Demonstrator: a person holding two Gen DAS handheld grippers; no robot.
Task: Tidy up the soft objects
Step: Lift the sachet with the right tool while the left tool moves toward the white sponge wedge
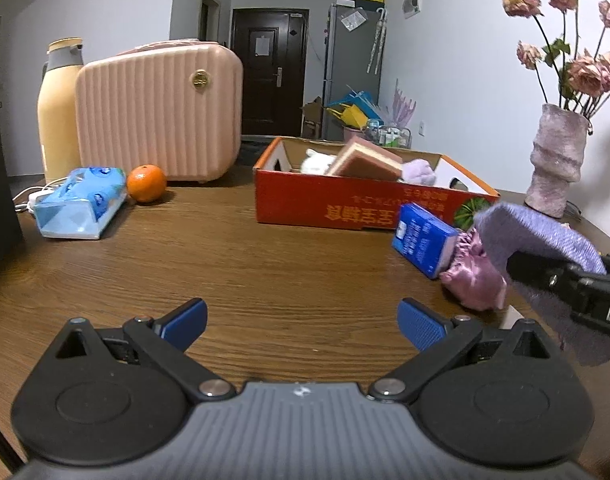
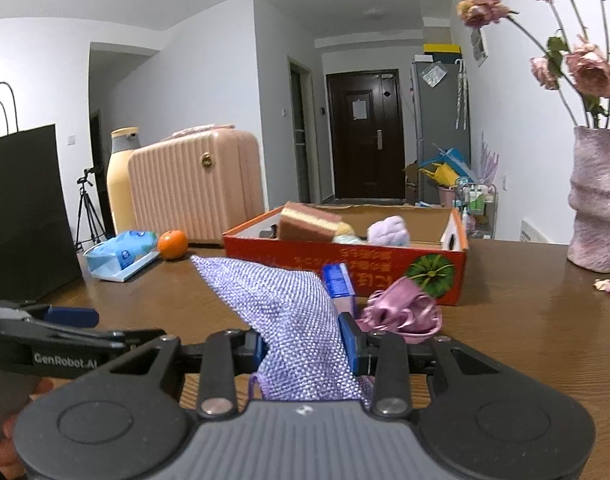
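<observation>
The right tool (image 2: 305,350) is gripping a lilac knitted cloth (image 2: 281,312), its blue pads nearly closed and pinching the fabric between them. The cloth is hanging clear of the desk (image 2: 525,344): its long axis is running from the pads up and away to the left, ending in a pointed corner aimed toward the orange (image 2: 173,244), while its lower end is drooping back toward the tool's body. From the left wrist view the same cloth (image 1: 545,236) is showing at the right edge, draped over the right tool's black fingers.

The left tool (image 1: 303,326) is hovering over bare desk with its pads standing wide apart and nothing between them.

Just ahead of the cloth, a pink satin scrunchie (image 2: 401,312) and a small blue box (image 2: 339,284) are lying against the front wall of the red carton (image 2: 385,272). Inside the carton a layered sponge (image 2: 309,222) and a lilac plush (image 2: 389,230) are sitting.
</observation>
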